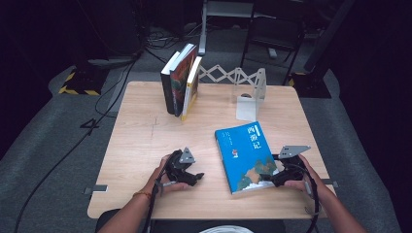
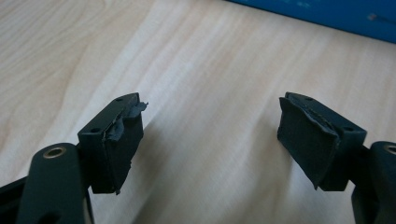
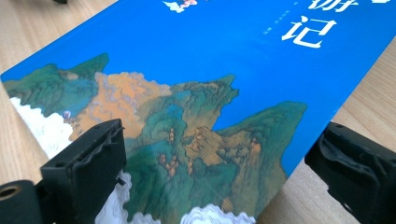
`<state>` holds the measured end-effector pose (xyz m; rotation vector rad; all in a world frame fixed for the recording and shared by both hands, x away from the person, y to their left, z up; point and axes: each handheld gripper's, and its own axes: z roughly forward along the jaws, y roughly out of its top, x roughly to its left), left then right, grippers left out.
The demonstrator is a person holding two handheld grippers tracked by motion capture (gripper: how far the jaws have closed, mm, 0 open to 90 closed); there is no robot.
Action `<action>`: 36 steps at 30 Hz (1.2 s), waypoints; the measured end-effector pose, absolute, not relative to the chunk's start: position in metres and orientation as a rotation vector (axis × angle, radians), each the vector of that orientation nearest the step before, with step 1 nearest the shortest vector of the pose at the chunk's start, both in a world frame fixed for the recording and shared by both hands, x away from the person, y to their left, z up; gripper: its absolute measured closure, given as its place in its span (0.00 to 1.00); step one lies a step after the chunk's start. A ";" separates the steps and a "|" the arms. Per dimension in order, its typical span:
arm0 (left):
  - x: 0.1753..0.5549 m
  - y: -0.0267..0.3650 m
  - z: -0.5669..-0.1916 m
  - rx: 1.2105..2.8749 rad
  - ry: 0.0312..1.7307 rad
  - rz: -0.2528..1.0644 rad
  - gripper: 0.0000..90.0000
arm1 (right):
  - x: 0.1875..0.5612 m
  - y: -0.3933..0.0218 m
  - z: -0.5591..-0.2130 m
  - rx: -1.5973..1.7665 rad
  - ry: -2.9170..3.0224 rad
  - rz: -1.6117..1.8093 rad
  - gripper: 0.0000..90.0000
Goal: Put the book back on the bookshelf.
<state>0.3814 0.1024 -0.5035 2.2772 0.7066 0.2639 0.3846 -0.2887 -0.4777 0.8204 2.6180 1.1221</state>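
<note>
Blue book (image 1: 246,156) lies flat, cover up, on the near right part of the surface (image 1: 145,141), turned slightly so its spine runs near-to-far. It sits apart from the other books.

Right gripper (image 1: 272,178) rests at the book's near right corner. In the right gripper view its jaws stand released and wide, one over the painted mountains of the cover, the other out past the book's edge over bare wood. Neither pad presses on the book. Reading: the jaws straddle the corner so that they could close on the edge, but from this angle I cannot tell whether the book lies level with the pads or beneath them.

Left gripper (image 1: 197,175) sits well left of the book over bare wood. Left gripper view: jaws released, nothing between them, worn pads (image 2: 122,140) facing the book's blue edge farther off. Likely standing by to steady or lift the spine side.

Far left: three books (image 1: 180,82) stand upright, leaning together. An expanding white rack (image 1: 233,75) runs right from them to its end plate (image 1: 252,99). The gap between the leaning books and that plate looks like the slot meant for the blue book; that is a guess from the layout.
</note>
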 end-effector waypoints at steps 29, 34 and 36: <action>0.439 0.046 -0.503 2.272 0.742 0.307 0.24 | 0.400 -0.349 -0.488 0.765 2.603 1.004 0.31; 0.441 0.046 -0.503 2.267 0.764 0.307 0.23 | 0.400 -0.346 -0.491 0.737 2.616 1.015 0.34; 0.442 0.046 -0.503 2.264 0.779 0.312 0.23 | 0.400 -0.348 -0.493 0.743 2.635 1.069 0.42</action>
